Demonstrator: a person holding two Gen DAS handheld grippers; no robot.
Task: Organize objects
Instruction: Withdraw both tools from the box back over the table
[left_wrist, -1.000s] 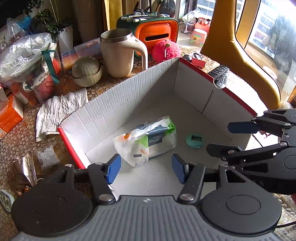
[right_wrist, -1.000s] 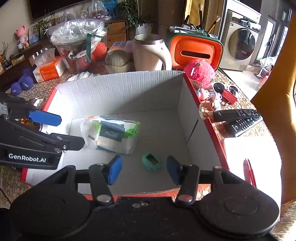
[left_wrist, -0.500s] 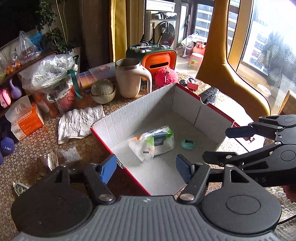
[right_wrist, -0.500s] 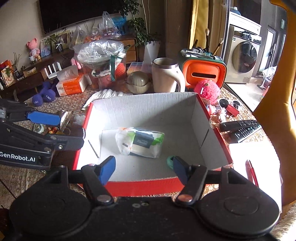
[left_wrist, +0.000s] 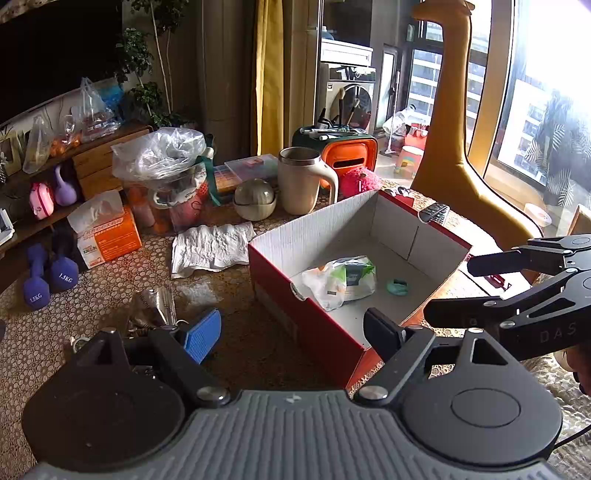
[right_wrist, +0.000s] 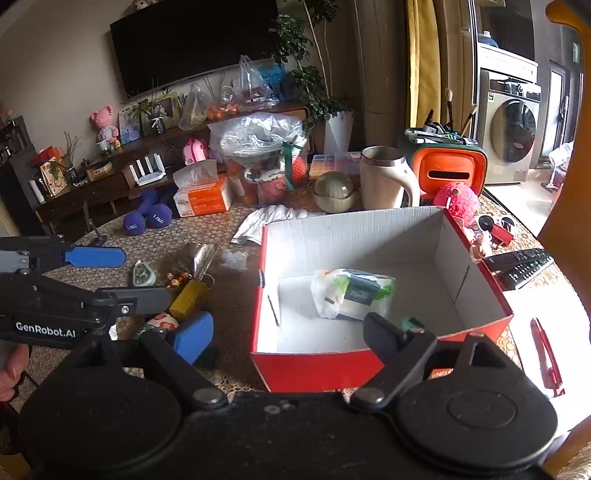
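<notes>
The red-sided corrugated cardboard box (right_wrist: 369, 236) shows matt white ribbed paper inside. In it lies a crinkly, glossy plastic packet (right_wrist: 351, 291). The cream plastic mug (left_wrist: 301, 184) has a shiny metal rim. A wrinkled white paper towel (left_wrist: 210, 247) rests on the desk's bumpy honeycomb-textured brown cover (left_wrist: 110, 280).

Red box (right_wrist: 369, 363), white inside; teal disc (left_wrist: 397, 286); orange tissue box (right_wrist: 203, 197); purple dumbbells (left_wrist: 50, 278).
</notes>
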